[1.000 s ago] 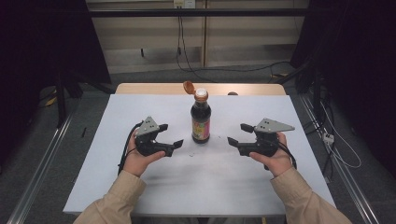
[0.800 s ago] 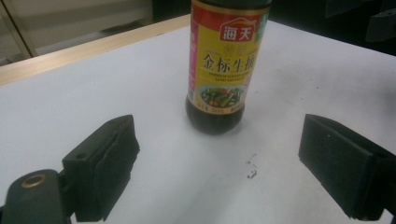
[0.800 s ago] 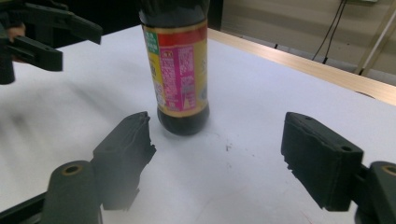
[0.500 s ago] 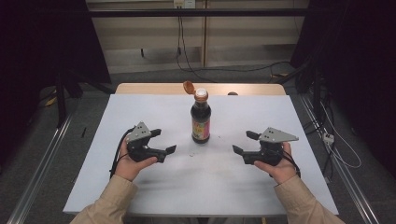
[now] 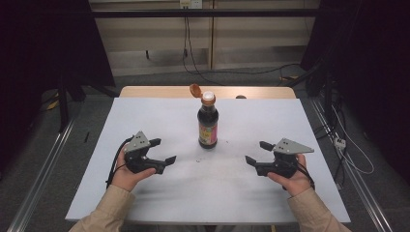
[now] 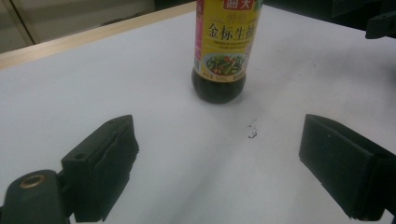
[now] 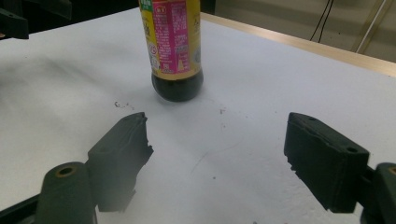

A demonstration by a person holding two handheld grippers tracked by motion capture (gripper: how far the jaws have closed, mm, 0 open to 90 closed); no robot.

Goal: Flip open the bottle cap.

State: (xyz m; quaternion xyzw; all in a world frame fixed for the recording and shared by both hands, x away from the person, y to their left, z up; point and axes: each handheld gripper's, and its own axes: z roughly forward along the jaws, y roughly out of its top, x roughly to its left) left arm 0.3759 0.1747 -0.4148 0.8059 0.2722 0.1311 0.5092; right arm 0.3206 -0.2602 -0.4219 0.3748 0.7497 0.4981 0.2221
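The dark glass soy-sauce bottle with the yellow and pink label (image 5: 207, 126) stood upright near the middle of the white table (image 5: 145, 116), its orange flip cap (image 5: 195, 90) hinged open and tilted back from the neck. That open spout was the main risk: if a jaw clipped the tall, narrow bottle on its shoulder or high on the label, it would likely tip and pour sauce over the tabletop. A few small dark specks (image 6: 252, 132) already lay on the surface just in front of its base. A one-sided push from either hand could slide it, too.

The left gripper (image 5: 161, 151) lay low over the table, held from below in the person's left hand (image 5: 126, 175), jaws spread wide with nothing between them, aimed toward the bottle from its left. The right gripper (image 5: 258, 152) mirrored it from the other side in the right hand (image 5: 293, 180), jaws likewise apart and empty. Both were well apart from the bottle
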